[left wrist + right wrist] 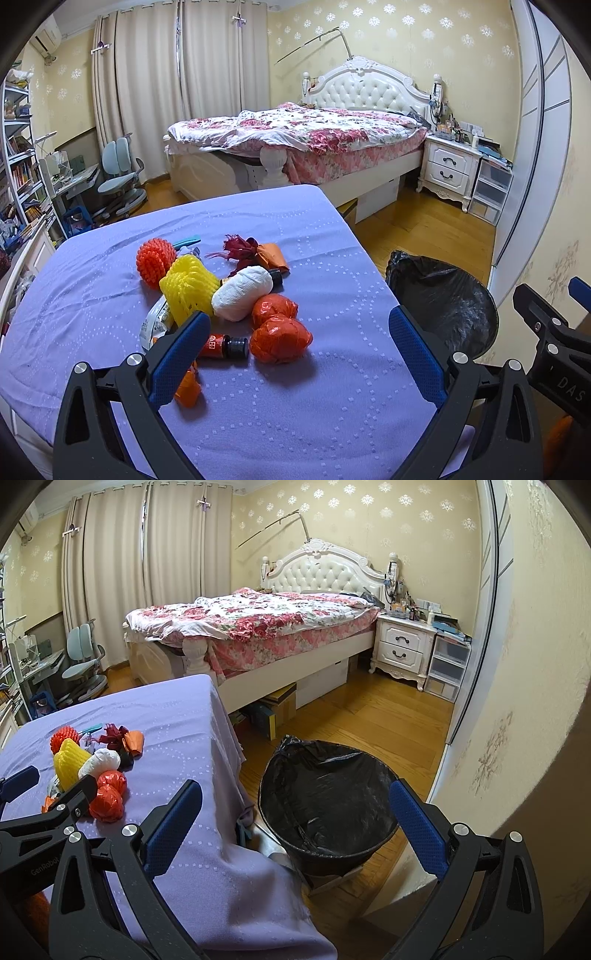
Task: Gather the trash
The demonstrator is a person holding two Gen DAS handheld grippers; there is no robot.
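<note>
A heap of trash lies on the purple-covered table (295, 406): a red crumpled bag (280, 338), a white paper wad (242, 293), yellow foam netting (188, 286), an orange spiky ball (156, 260), a small dark bottle (223, 346) and dark red scraps (240, 248). My left gripper (299, 332) is open and empty, just in front of the heap. My right gripper (295, 805) is open and empty, above the table's right edge and the black-lined trash bin (325, 797). The bin also shows in the left wrist view (443, 302), to the right of the table.
The bin stands on the wooden floor (369, 709) between the table and the wall (517, 701). A bed (251, 624) with a floral quilt stands beyond, with a nightstand (402, 646). A desk chair (118, 173) and shelves (18, 166) are at left.
</note>
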